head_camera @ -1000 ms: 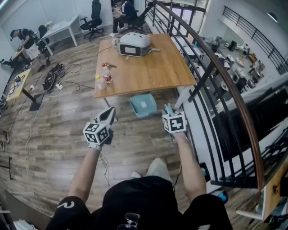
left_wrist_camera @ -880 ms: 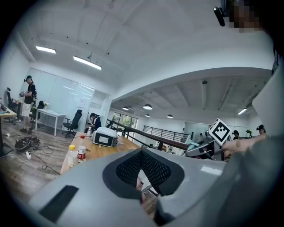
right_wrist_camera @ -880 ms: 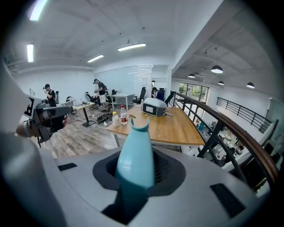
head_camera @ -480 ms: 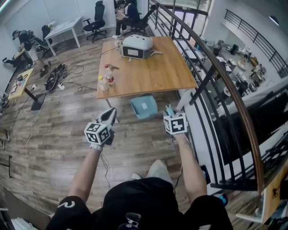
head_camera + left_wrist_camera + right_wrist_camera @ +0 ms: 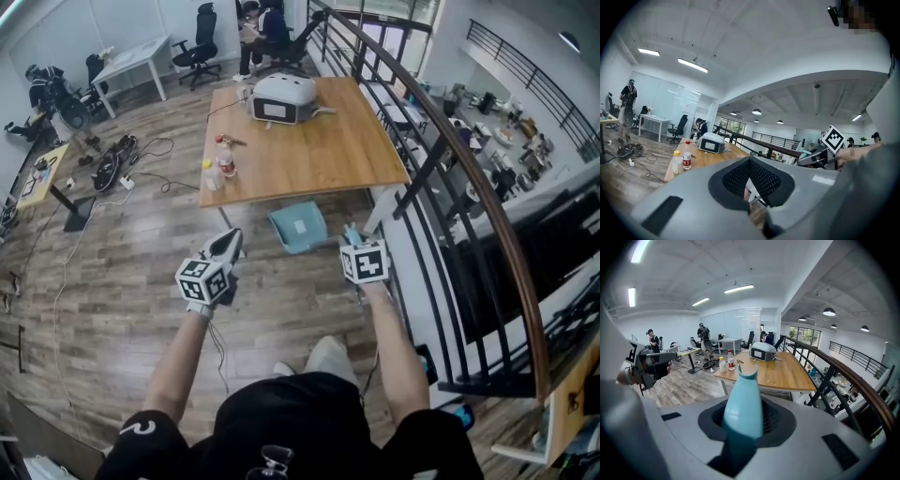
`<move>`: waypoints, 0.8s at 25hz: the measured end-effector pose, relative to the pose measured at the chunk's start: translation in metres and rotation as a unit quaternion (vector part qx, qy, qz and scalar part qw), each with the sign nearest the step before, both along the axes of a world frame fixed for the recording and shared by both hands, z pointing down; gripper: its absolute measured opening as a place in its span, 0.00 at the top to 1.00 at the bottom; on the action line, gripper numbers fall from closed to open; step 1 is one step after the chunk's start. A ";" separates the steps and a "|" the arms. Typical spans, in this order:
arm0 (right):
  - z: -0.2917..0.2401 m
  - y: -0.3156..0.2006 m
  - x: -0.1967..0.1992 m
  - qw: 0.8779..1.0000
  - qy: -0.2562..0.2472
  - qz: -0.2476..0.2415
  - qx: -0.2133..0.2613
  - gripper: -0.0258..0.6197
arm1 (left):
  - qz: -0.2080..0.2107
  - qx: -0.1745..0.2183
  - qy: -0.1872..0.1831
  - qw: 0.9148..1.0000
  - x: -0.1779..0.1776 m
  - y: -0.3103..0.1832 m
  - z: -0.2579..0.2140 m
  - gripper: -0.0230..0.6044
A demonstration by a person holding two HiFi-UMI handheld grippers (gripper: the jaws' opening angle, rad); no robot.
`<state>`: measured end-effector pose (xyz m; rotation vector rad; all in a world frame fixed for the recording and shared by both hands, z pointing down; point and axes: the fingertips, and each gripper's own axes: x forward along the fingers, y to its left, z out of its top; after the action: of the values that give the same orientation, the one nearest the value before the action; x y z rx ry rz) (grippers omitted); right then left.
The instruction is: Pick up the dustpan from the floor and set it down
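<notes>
The dustpan [image 5: 298,225], a light-blue pan with a white label in its middle, is seen on the wooden floor [image 5: 122,281] just below the near edge of the wooden desk [image 5: 319,141], beside one of its white legs.

The right hand-held gripper [image 5: 352,236] is held near the pan, to its right, and is pointed forward and down. Its jaws are clamped on a light-blue handle [image 5: 743,404], whose notched end sticks out past them toward the desk. Whether this handle is joined to the pan cannot be told from any view; in the head view a strip of floor appears between them.

The left hand-held gripper [image 5: 228,244] is held nearly level over the floor, to the left of the pan and apart from it. Its jaws are brought together, and nothing is held between them.

On the desk, a grey-and-white box-shaped device [image 5: 281,97] is set near the far end, and two bottles [image 5: 217,166] are stood at the left edge. A dark metal railing [image 5: 450,159] with a wooden top rail runs along the right side of the desk. Farther back, a white desk [image 5: 131,56] and a black office chair [image 5: 199,42] are visible.
</notes>
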<state>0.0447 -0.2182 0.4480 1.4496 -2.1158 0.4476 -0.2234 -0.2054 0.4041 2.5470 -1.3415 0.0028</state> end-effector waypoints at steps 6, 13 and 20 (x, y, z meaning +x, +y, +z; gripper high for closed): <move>0.013 0.007 0.019 1.000 -0.008 0.014 -0.009 0.83 | 0.010 -0.011 0.000 1.000 0.017 -0.002 0.010 0.97; 0.026 0.017 0.070 0.999 -0.009 0.044 -0.014 0.83 | 0.036 -0.026 -0.002 0.999 0.066 -0.012 0.027 0.97; 0.047 0.021 0.130 0.996 -0.001 0.078 -0.029 0.83 | 0.074 -0.036 -0.010 0.997 0.128 -0.022 0.040 0.97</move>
<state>0.1748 -0.1968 0.4952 1.5886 -1.9823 0.5655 -0.0949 -0.2275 0.4444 2.5852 -1.1344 0.1046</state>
